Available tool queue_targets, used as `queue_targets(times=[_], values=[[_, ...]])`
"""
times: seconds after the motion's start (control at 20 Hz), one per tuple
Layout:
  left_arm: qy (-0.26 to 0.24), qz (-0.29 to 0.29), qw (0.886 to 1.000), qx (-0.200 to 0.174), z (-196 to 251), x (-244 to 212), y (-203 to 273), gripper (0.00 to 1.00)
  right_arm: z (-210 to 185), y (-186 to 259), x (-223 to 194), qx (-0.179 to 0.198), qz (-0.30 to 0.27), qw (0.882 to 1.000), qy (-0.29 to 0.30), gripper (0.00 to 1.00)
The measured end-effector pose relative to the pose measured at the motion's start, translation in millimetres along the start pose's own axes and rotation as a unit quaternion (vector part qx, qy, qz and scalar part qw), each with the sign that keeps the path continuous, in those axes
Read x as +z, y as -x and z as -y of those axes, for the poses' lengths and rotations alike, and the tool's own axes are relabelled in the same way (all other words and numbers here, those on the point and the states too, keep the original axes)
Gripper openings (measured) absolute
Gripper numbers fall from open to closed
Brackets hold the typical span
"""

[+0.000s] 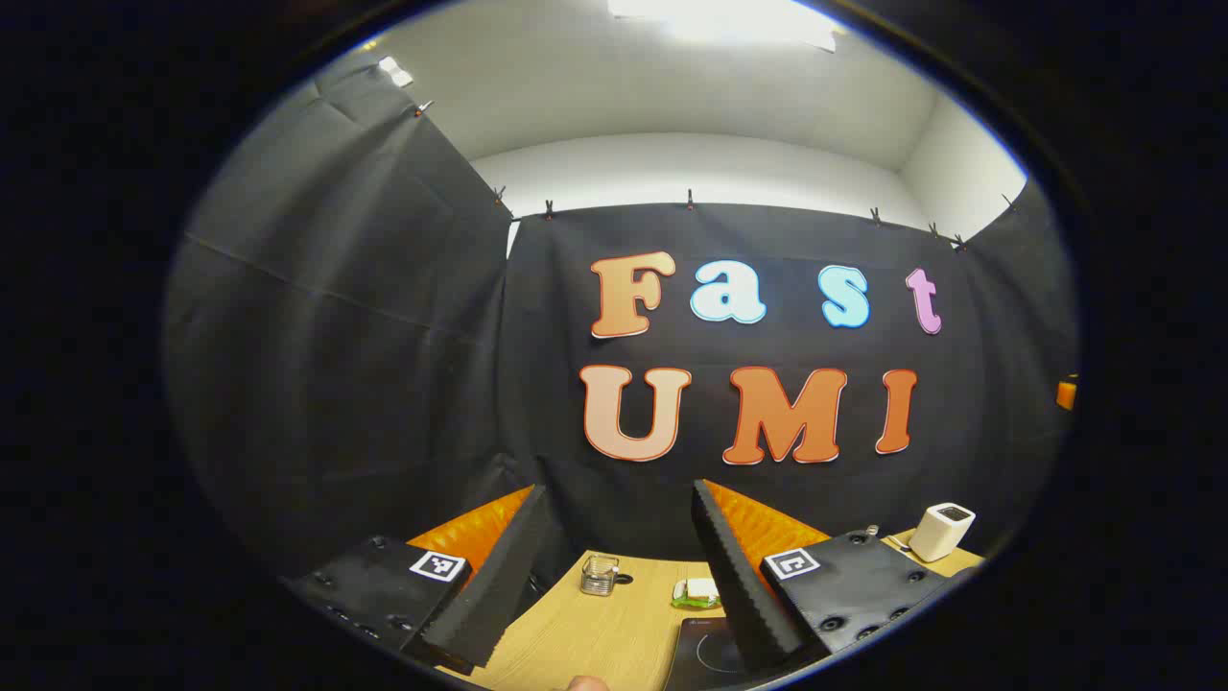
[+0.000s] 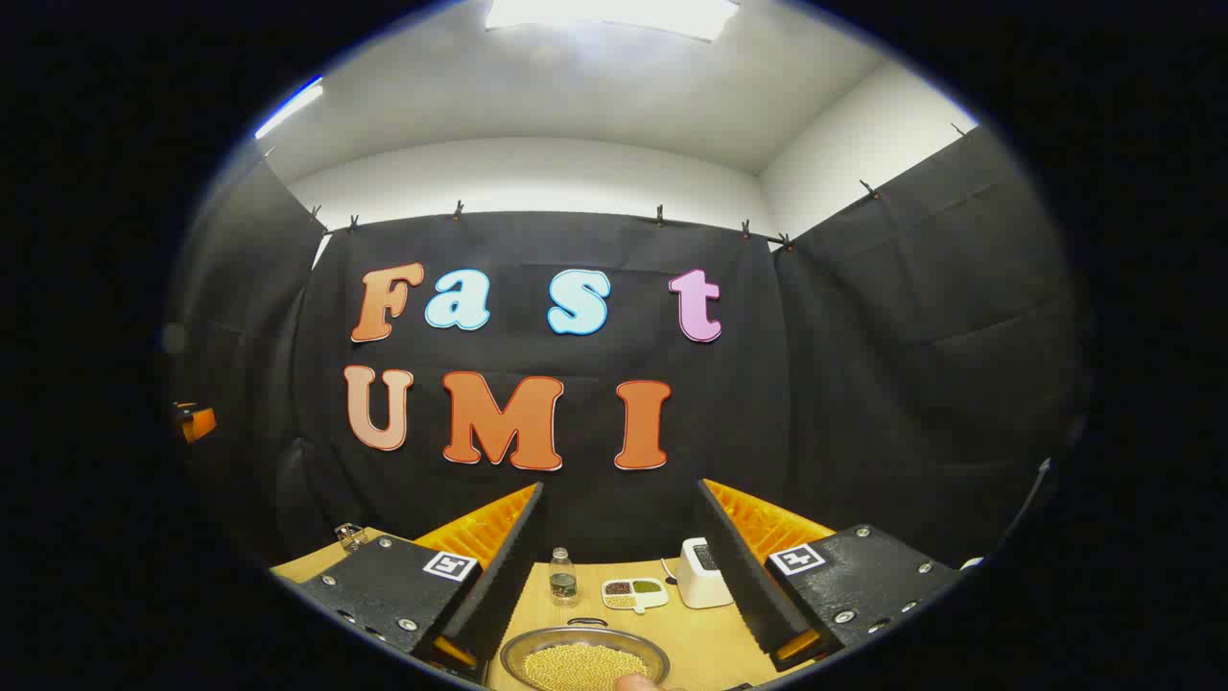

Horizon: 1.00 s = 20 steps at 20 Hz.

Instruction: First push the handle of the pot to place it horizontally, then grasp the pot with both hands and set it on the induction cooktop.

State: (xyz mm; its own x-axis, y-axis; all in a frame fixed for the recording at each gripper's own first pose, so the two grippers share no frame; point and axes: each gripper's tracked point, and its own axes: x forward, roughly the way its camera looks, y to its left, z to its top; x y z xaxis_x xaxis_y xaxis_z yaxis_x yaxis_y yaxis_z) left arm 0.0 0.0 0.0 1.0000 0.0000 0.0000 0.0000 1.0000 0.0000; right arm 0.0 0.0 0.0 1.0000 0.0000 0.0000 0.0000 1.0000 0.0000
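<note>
Left gripper view and right gripper view alike show left gripper (image 1: 614, 566) and right gripper (image 2: 619, 566) fingers spread wide, grasping nothing.

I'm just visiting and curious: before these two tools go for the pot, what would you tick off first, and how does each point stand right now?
1. Left tool open, nothing between its fingers: ok.
2. Right tool open, nothing between its fingers: ok.
3. Pot located: ok, a metal pot filled with small yellowish grains sits low between the right tool's fingers.
4. Pot handle lying horizontal: cannot tell, the handle is not clear from here.
5. Induction cooktop free to receive the pot: ok on the part that shows in the left gripper view.
6. Small items, the glass jar and the sectioned dish, out of the way: ok, they stand farther back on the table.
</note>
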Motion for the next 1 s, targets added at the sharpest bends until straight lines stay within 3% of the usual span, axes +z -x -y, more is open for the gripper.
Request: queue_targets(times=[0.2,0.25,0.3,0.35,0.4,1.0], values=[[-0.016,0.030,0.999,0.004,-3,23,-3,0.97,8,-2,8,-0.008,0.014,1.000,-0.004,0.95],[-0.016,0.031,0.999,0.002,1,23,-5,0.98,10,-2,7,-0.013,0.015,1.000,0.000,1.00],[-0.014,0.030,0.999,-0.005,5,22,-5,0.98,10,-4,5,-0.015,0.014,1.000,0.003,0.95],[-0.010,0.030,0.999,-0.006,7,20,-5,0.98,9,-4,4,-0.015,0.011,1.000,0.004,1.00],[-0.004,0.029,1.000,-0.010,12,20,-6,0.98,8,-5,2,-0.015,0.008,1.000,-0.001,0.95],[-0.003,0.021,1.000,-0.023,18,15,-14,0.97,5,-14,-4,-0.010,-0.005,1.000,0.009,0.95]])
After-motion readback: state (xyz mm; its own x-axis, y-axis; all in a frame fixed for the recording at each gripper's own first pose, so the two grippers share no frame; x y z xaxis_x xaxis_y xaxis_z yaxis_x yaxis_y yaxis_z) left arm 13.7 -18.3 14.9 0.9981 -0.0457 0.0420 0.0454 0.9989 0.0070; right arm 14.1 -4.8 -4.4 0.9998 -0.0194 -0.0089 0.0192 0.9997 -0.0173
